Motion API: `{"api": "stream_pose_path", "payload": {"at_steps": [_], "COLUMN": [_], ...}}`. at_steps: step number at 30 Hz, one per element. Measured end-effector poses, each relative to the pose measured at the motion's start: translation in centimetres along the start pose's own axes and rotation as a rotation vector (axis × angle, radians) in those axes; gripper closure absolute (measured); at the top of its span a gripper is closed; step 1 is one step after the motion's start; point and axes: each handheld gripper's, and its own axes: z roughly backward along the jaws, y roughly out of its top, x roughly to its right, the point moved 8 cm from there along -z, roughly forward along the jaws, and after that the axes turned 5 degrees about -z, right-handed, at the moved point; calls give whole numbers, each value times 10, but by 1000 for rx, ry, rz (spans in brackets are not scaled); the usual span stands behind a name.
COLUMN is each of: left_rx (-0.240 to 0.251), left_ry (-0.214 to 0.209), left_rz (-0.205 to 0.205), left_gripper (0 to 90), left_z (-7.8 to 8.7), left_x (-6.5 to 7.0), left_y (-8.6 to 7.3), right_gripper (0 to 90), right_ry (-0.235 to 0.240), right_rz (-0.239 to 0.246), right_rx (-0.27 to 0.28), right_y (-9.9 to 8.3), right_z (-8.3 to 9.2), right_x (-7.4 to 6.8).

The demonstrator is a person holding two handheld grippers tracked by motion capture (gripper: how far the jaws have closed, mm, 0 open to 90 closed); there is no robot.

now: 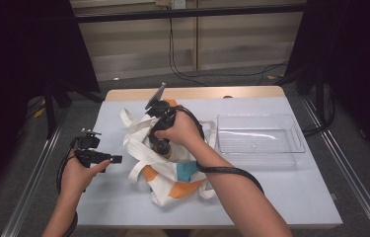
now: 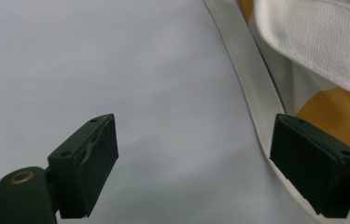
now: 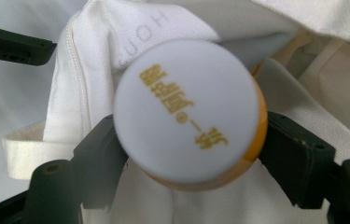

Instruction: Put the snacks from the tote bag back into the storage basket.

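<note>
- The round white-lidded container [image 3: 189,109], yellow-orange at its lower rim and printed with gold characters on top, sits between the two jaws of the right gripper [image 3: 189,163], with folds of the white tote bag [image 1: 165,170] behind and beneath it; in the high view the right gripper [image 1: 162,143] points down into the crumpled bag near the table's middle
- The bag is white with orange and teal patches, its straps [image 1: 135,143] spread toward the left; one strap [image 2: 252,84] runs just beside the right-hand jaw of the left gripper [image 2: 193,154]
- The table [image 1: 271,192] has a pale grey-blue top with a wooden far edge; a clear plastic tray [image 1: 260,134] lies to the right of the bag, apart from it; dark curtains hang at both sides, cables trail over the grey floor behind, and metal rails flank the table
- The right gripper's jaws stand wide and press against both sides of the container, clamped on it; the left gripper [image 1: 116,159] rests at the table's left edge, jaws well apart over bare tabletop, gripping nothing
</note>
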Motion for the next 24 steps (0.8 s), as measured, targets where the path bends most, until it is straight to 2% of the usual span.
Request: {"api": "stream_pose_path", "payload": {"at_steps": [10,24], "left_rx": [-2,-10], "left_ry": [1,-2], "left_rz": [-3,4], "left_gripper": [150,153], "left_z": [-1,-3], "left_x": [-1,-1], "left_y": [0,-1], "right_gripper": [273,295], "right_ry": [6,-11], "right_rz": [-7,-6], "right_rx": [-17,-46], "right_y": [5,8], "right_z": [-4,-10], "right_x": [-2,-3]}}
